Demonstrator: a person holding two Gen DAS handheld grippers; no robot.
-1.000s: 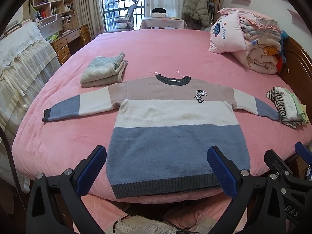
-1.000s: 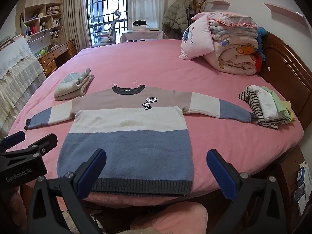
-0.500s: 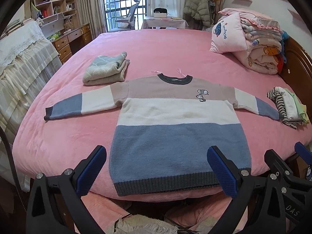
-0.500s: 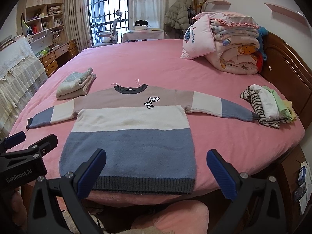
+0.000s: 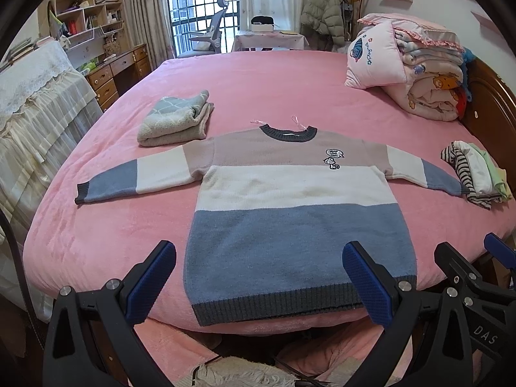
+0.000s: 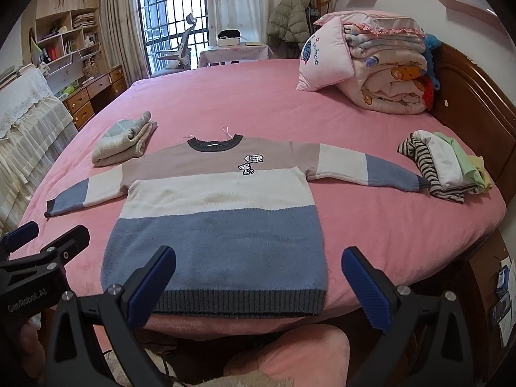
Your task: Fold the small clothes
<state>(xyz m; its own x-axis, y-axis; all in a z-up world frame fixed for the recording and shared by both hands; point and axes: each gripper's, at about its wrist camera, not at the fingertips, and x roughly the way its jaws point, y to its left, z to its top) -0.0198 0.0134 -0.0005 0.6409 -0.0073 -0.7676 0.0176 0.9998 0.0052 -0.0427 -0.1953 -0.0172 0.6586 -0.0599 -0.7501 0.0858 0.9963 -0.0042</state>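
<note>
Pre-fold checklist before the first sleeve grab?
1. Sweater spread flat, front up: ok.
2. Both sleeves extended: ok.
3. Left claw open, holding nothing: ok.
4. Right claw open, holding nothing: ok.
5. Right cuff clear of striped pile: not ok, it looks to be touching.
6. Left sleeve clear of folded grey-green garment: cannot tell, very close.
</note>
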